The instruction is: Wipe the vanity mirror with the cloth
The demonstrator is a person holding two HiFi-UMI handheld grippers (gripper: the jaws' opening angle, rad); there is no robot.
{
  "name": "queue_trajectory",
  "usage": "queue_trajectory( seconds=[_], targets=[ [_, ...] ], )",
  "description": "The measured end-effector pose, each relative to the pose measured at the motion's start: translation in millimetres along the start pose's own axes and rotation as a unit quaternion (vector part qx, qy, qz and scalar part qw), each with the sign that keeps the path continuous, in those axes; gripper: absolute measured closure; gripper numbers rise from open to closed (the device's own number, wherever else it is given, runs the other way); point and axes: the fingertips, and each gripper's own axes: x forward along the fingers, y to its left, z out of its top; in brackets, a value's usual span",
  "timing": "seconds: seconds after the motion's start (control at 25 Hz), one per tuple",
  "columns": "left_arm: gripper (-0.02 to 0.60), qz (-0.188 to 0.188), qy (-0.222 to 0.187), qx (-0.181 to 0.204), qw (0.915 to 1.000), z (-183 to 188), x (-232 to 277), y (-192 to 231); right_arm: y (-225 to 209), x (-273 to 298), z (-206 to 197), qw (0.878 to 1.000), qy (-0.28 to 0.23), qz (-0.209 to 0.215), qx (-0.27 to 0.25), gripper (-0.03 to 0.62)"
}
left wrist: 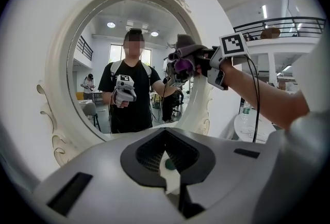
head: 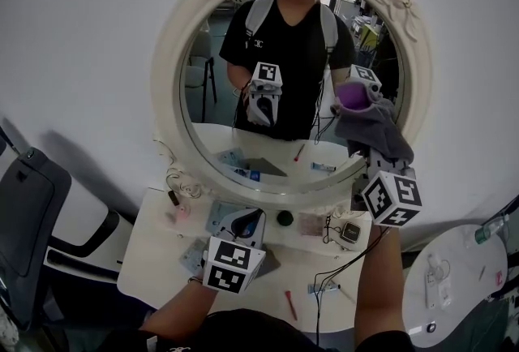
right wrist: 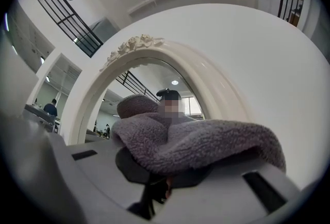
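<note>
The oval vanity mirror [head: 166,75] has a white carved frame and stands on a white table [head: 154,261]. A grey-purple fleece cloth [head: 377,131] lies against the glass near the mirror's right edge. My right gripper [head: 373,152] is raised there and shut on the cloth, which drapes over its jaws and hides the tips. The right gripper view shows the cloth [right wrist: 196,140] heaped over the gripper [right wrist: 165,179], with the mirror frame [right wrist: 87,99] close ahead. My left gripper [head: 247,222] hangs low over the table, shut and empty [left wrist: 172,179], pointing at the mirror [left wrist: 56,63].
On the table lie a dark green round knob [head: 284,218], a small wired device [head: 350,231] and a red pen [head: 289,304]. A round side table [head: 454,277] with a bottle [head: 489,230] stands at the right. A dark chair [head: 32,212] is at the left.
</note>
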Motion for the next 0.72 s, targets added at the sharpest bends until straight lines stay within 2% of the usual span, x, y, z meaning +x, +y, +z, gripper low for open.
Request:
queue_trajectory(
  seconds=[0.28,0.48,0.6,0.72],
  targets=[
    [0.581,0.006,0.008,0.002,0.9999,-5,-1,-2,-5,-17,-60,0.999,0.049,-0.016,0.015,0.563],
    [0.581,0.006,0.01,0.007,0.9999,-6,-1,-6,-1,-26,-105,0.996,0.089,-0.028,0.005,0.563],
    [0.581,0.005,0.01,0.009,0.9999,-6,-1,-8,4,-32,-137,0.991,0.131,-0.035,-0.011,0.564],
    [0.581,0.006,0.009,0.01,0.9999,-6,-3,-9,13,-40,-177,0.98,0.192,-0.034,-0.037,0.564]
  ],
)
